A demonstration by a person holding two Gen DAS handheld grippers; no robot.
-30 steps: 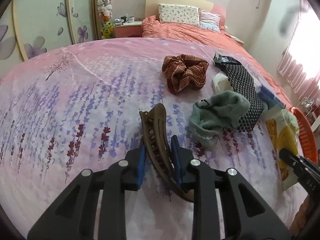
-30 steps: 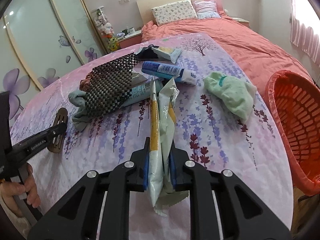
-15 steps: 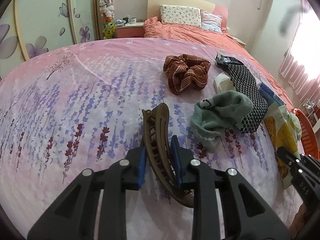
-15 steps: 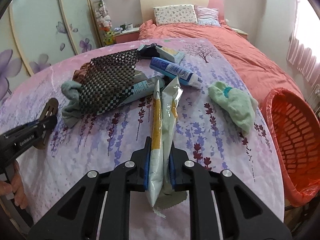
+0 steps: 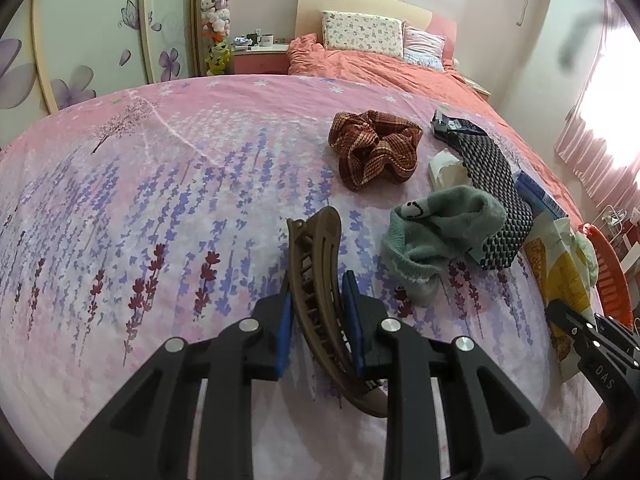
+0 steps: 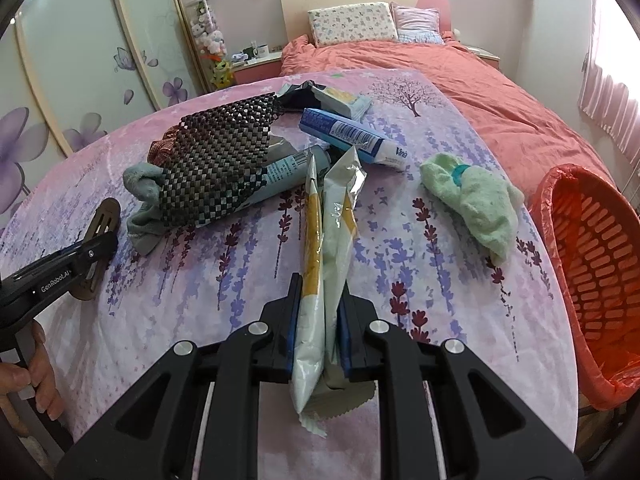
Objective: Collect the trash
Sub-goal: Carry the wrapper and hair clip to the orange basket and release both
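- two grippers in view, one per hand, both over the pink lavender-print cloth [image 5: 160,208] covering the table.
- left gripper [image 5: 318,304]: blue-padded fingers clenched on one long brown plastic hair clip [image 5: 316,264]. the clip's long axis runs along the fingers, curved tip pointing away from the camera, other end trailing back under the right finger.
- right gripper [image 6: 318,312]: clamped on one crumpled white-and-yellow plastic snack wrapper [image 6: 324,248]. the wrapper stands on edge between the pads, long axis pointing forward toward the pile, torn end hanging below the jaws.
- one orange plastic mesh basket [image 6: 592,264] just off the table's right edge, beside the wrapper.
- socks, counted: two. one grey-green knitted sock [image 5: 436,236] partly under the mat; one pale green sock with a teal band [image 6: 476,200] lying apart near the basket.
- one black-and-silver woven mat [image 6: 216,172] draped over the pile.
- tubes, counted: two. one blue-and-white tube [image 6: 352,138] and one pale blue tube [image 6: 288,174] poking from under the mat.
- one red-brown checked fabric scrunchie [image 5: 374,148] beyond the clip.
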